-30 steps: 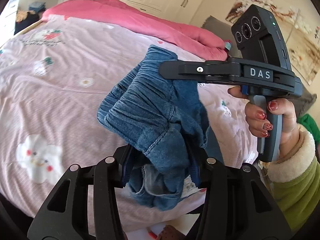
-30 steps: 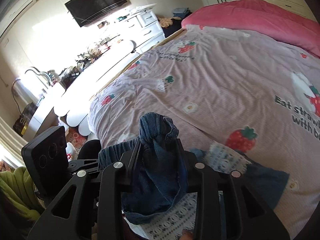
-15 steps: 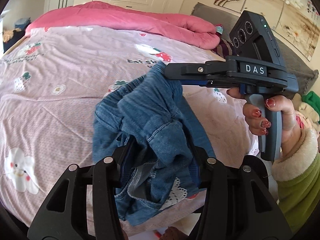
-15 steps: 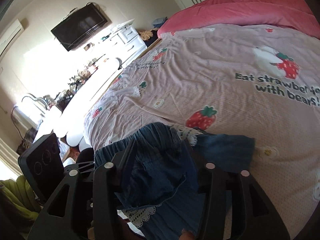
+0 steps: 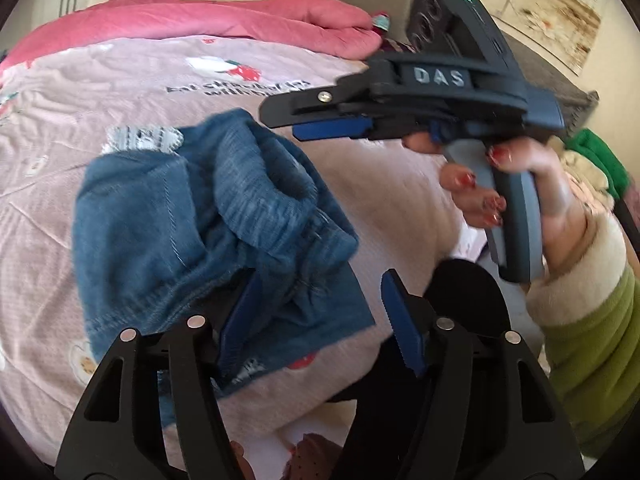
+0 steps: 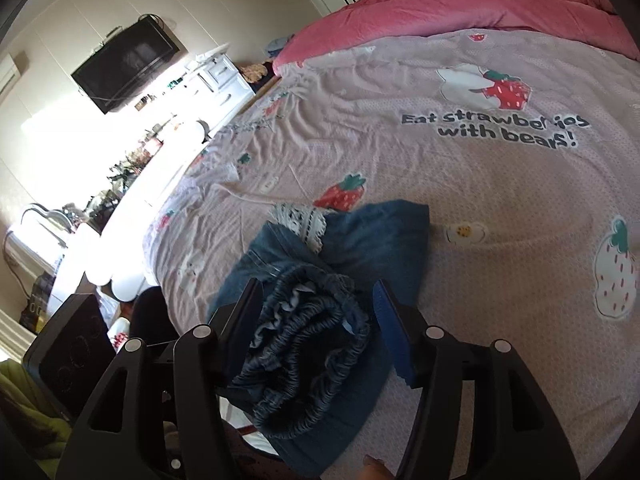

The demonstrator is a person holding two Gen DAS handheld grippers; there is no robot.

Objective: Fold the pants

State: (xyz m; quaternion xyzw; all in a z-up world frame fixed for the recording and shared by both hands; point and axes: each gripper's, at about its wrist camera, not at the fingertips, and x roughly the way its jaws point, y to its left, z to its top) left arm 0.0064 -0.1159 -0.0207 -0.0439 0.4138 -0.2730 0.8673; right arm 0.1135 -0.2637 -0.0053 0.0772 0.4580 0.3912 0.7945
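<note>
Both claws have come down toward the bed (image 6: 500,208) since a second ago, and the denim that hung bunched between them now lies on the pink strawberry sheet. From the left wrist view, the pants (image 5: 192,216) sit in a rumpled heap at about ten o'clock from the left claw (image 5: 316,320), whose jaws are opening; cloth brushes only the left blue pad, the right one stands clear, so it is released. At two o'clock the right claw (image 5: 296,120) shows side-on in a hand (image 5: 516,188) with a cream cuff, nothing in its tip.

From the right wrist view, the right claw (image 6: 320,320) is likewise opening, with the gathered elastic waistband (image 6: 308,344) lying loose between the pads, unpinched; a lace hem (image 6: 304,220) peeks out at twelve o'clock.

The step looks like laying the garment down before folding. Next, I judge, the heap needs spreading flat: each claw should take a waistband corner and draw the legs straight.
</note>
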